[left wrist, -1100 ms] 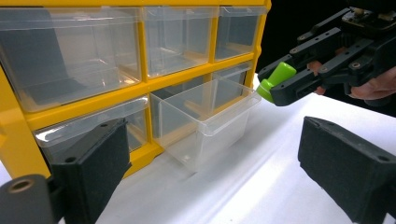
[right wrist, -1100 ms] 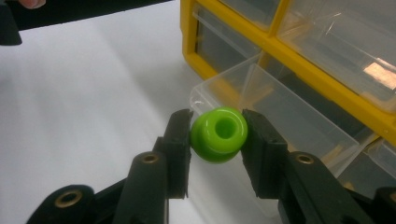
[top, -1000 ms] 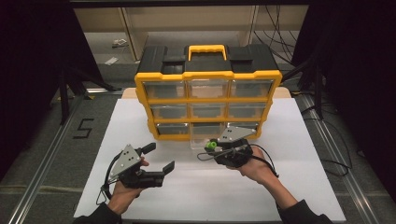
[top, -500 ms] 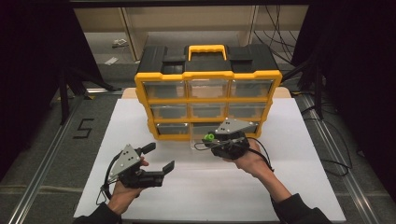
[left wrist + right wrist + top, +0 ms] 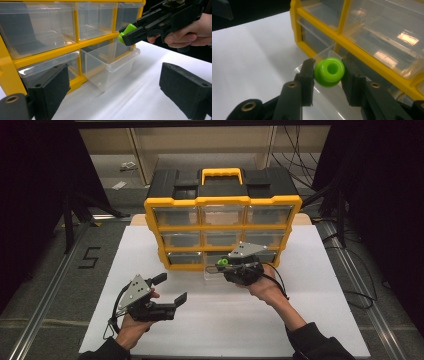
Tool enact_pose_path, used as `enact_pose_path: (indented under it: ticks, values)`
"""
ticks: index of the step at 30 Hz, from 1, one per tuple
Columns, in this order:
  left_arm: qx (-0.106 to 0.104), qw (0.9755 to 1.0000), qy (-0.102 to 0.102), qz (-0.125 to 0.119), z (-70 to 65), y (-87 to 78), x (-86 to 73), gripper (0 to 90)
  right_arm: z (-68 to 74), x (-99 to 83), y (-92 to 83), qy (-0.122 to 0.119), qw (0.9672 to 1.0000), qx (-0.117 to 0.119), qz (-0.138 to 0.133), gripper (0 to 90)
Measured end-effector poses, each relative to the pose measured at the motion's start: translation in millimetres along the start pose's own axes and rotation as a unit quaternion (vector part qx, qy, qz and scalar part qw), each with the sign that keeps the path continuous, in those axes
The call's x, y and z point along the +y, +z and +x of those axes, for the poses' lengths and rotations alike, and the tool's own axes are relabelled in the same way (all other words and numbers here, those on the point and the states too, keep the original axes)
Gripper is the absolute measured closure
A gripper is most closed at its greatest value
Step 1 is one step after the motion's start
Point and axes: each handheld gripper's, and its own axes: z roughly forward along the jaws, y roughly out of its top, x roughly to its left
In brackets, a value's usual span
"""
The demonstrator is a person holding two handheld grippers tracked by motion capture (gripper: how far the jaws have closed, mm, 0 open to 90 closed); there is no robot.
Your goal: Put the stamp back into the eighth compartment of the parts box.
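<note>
A yellow and black drawer organizer (image 5: 222,226) stands on the white tabletop. Its bottom middle clear drawer (image 5: 216,270) (image 5: 110,65) is pulled out and looks empty. My right gripper (image 5: 220,264) (image 5: 328,68) is shut on a small green ring (image 5: 223,261) (image 5: 329,72) and holds it just above the drawer's open top. In the left gripper view the ring (image 5: 126,31) hangs over the drawer's far rim. My left gripper (image 5: 171,289) (image 5: 113,75) hovers low over the table, front left of the organizer. Its jaws are open with nothing between them.
The other clear drawers (image 5: 37,27) of the organizer are pushed in. The white tabletop (image 5: 220,320) spreads out in front of the organizer. Metal rails (image 5: 45,305) run along both sides, and cables (image 5: 360,295) lie on the floor at the right.
My right gripper has shifted a little up and toward the organizer with the green ring in it. The left gripper has stayed where it was.
</note>
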Motion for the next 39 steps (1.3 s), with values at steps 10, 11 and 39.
enact_pose_path:
  ticks: [10, 11, 39]
  values:
    - [0.0, 1.0, 0.001, -0.001, -0.1, -0.1, 0.2, 9.3, -7.0, 1.4, 8.5, 0.014, 0.9999, -0.001, 0.001, 64.8]
    - [0.0, 1.0, 0.001, -0.001, 0.0, -0.1, 0.2, 9.3, -7.2, 1.9, 9.1, 0.017, 0.9998, -0.001, 0.002, 64.8]
    - [0.0, 1.0, 0.001, -0.003, 0.4, -0.9, 0.6, 9.4, -11.3, 2.2, 25.7, 0.026, 0.9994, 0.0, 0.022, 64.8]
